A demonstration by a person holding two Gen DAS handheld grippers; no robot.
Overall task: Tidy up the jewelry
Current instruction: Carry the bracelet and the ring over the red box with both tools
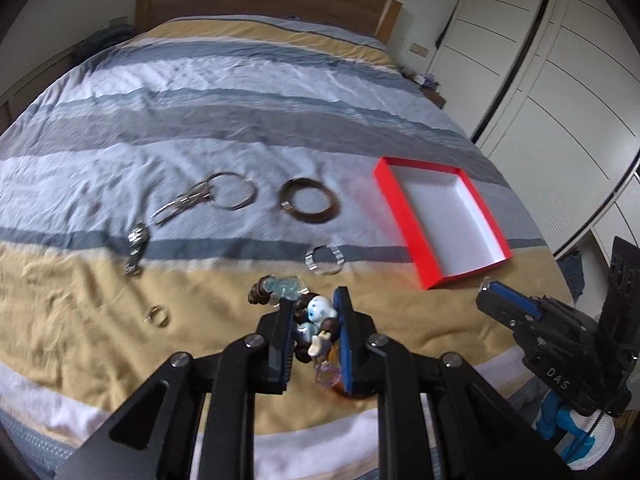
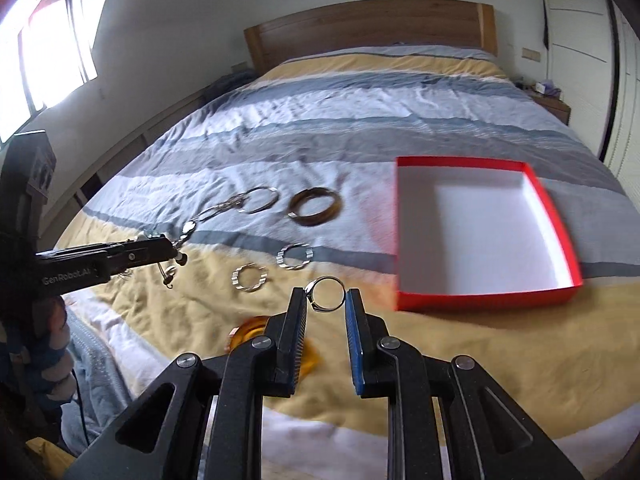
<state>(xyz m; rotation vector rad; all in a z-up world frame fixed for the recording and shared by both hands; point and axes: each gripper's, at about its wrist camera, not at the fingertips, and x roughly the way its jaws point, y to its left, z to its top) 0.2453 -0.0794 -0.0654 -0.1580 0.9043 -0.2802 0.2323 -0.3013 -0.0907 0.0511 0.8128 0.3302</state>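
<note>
Left wrist view: left fingers [image 1: 316, 312] clamp a beaded bracelet [image 1: 308, 320]; right fingers [image 2: 326, 300] pinch a ring [image 2: 326, 294].

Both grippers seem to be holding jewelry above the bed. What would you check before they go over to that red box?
1. Left gripper shut on beaded bracelet: ok.
2. Right gripper shut on ring: ok, held only at the tips.
3. Red box open, nothing in it: ok.
4. Way to the box free: ok.
5. Bracelet's loose end secure: cannot tell.
</note>
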